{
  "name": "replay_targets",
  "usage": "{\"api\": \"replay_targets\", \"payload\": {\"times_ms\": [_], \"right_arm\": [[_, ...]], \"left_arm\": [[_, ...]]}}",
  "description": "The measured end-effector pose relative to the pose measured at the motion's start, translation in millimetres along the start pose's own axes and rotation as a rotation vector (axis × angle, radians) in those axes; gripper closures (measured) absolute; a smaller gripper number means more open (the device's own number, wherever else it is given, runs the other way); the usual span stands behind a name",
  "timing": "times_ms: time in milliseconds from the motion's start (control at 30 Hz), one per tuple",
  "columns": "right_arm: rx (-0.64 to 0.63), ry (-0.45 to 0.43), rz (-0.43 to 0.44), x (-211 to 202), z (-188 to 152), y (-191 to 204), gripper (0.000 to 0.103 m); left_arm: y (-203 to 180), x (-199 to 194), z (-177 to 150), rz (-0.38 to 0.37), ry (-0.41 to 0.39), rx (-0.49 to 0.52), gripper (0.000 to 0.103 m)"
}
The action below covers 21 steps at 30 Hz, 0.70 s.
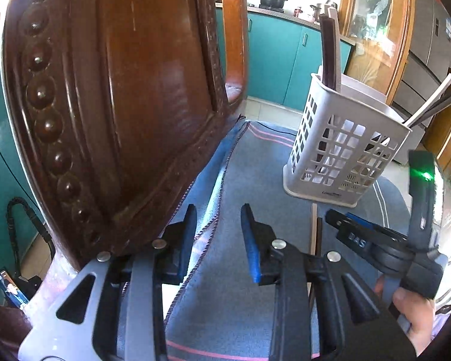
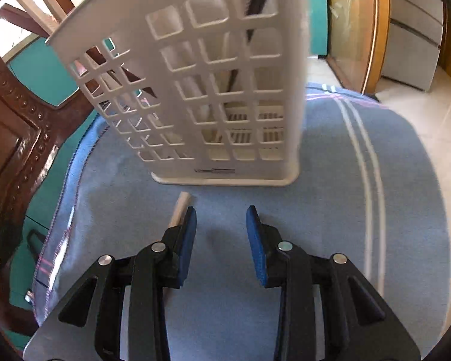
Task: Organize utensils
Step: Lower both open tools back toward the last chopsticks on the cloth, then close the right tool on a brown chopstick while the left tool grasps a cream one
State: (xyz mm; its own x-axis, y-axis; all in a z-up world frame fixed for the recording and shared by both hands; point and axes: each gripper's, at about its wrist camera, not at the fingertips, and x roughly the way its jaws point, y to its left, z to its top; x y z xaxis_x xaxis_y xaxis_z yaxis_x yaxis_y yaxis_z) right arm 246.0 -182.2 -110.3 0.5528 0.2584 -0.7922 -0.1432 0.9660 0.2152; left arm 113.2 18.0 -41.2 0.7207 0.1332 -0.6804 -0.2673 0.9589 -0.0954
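Observation:
A white slotted utensil basket (image 1: 342, 150) stands on the blue cloth (image 1: 255, 186) and holds several dark and pale utensils, some sticking out at the top (image 1: 330, 51) and to the right (image 1: 430, 105). In the right wrist view the basket (image 2: 213, 90) stands just ahead. A pale chopstick-like stick (image 2: 179, 209) lies on the cloth beside my right gripper's left finger; it also shows in the left wrist view (image 1: 313, 228). My left gripper (image 1: 218, 213) is open and empty above the cloth. My right gripper (image 2: 221, 213) is open and empty; it shows in the left wrist view (image 1: 342, 219).
A carved brown wooden chair back (image 1: 120, 105) rises close at the left. The blue cloth (image 2: 330, 210) ends at a rounded edge on the right, with tiled floor (image 2: 421, 114) beyond. Teal cabinets (image 1: 273, 54) stand behind.

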Motion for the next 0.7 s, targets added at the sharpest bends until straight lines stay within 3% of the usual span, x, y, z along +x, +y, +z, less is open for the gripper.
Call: {"api": "replay_targets", "payload": {"times_ms": [233,367,433,533,567,700], "right_arm": [[-0.088,0.009,0.037,6,-2,31,0.068],[-0.180,0.021,0.010,6,-9,51,0.068],[-0.215,0.032,0.016,4,-15,58,0.081],[-0.230,0.054,0.052,0,-20,62,0.086],[-0.230,0.059,0.065,-2,-24,61,0.094],[-0.204,0.050,0.101,-25,-18,47,0.096]], "left_arm": [[-3,3,3,0.005,0.017,0.008,0.069],[-6,8,3,0.008,0.021,0.014,0.069],[-6,10,3,0.008,0.022,0.015,0.069],[-7,12,3,0.008,0.024,0.018,0.069],[-7,14,3,0.008,0.026,0.020,0.069],[-9,20,3,0.002,0.037,0.027,0.069]]}}
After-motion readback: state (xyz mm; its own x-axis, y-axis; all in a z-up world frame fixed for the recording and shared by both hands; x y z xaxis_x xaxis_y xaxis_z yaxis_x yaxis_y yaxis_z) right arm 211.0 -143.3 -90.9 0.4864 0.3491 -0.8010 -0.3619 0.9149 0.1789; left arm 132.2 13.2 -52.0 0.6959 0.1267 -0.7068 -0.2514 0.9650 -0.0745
